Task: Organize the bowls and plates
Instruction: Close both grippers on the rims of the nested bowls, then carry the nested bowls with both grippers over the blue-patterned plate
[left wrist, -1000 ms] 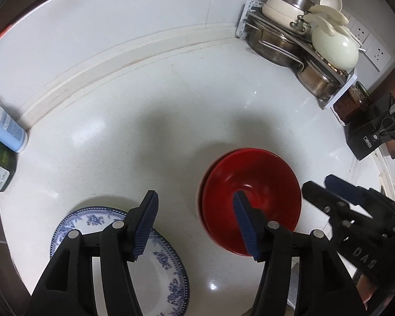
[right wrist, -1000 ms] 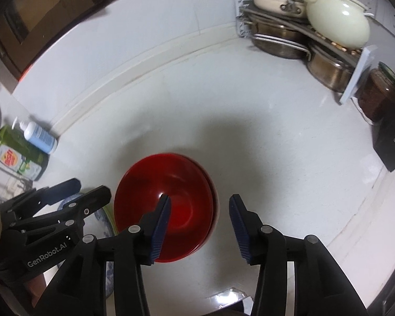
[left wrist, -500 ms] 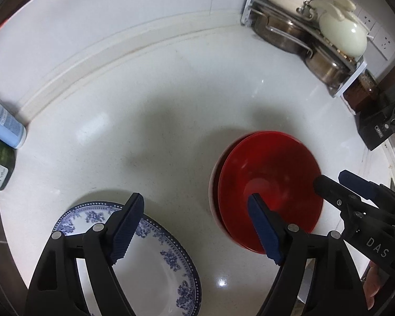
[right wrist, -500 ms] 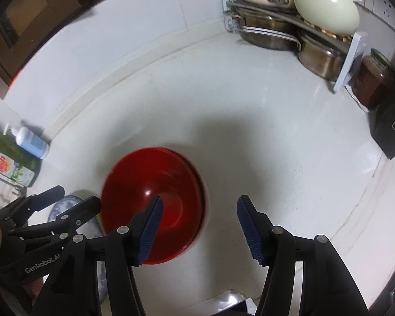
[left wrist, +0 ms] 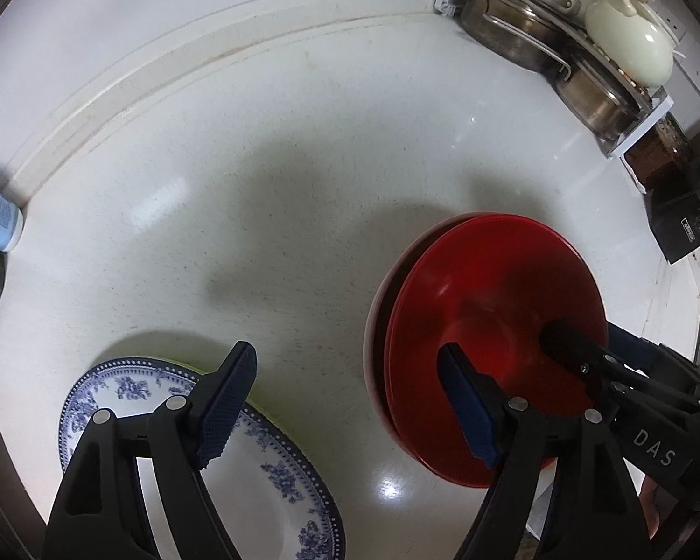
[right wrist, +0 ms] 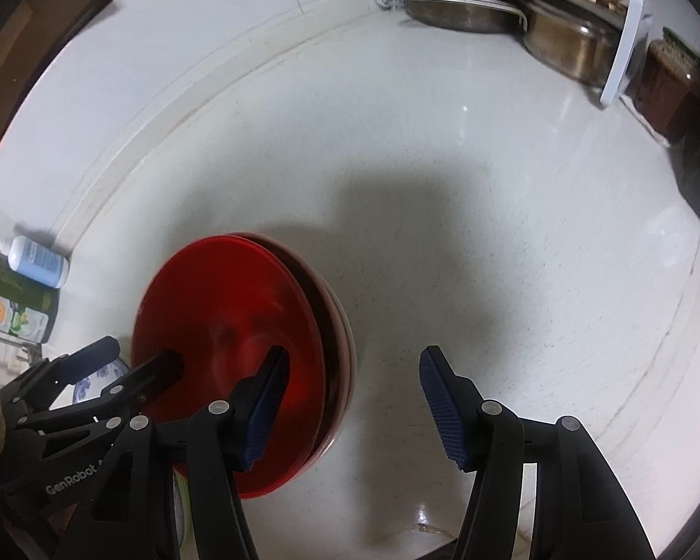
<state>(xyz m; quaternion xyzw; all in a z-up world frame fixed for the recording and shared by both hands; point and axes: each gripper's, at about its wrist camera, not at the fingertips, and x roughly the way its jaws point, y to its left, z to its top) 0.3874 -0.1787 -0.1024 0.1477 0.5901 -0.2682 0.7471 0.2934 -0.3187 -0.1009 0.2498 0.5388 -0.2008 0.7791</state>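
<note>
Both grippers have come down: left gripper (left wrist: 345,401) wide but closing, empty, w/ one finger over the glossy red bowl (left wrist: 490,326); right gripper (right wrist: 354,415) half-wide astride its rim, ready to lift.

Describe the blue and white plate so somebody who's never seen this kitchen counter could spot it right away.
Start from the white countertop and skip the rack of steel pots in its far corner. The blue and white plate lies at the near edge, beside the stacked red bowls and apart from them. Unlike those plain red bowls, it is shallow and white, with blue flowers and a dotted border around its rim.
</note>
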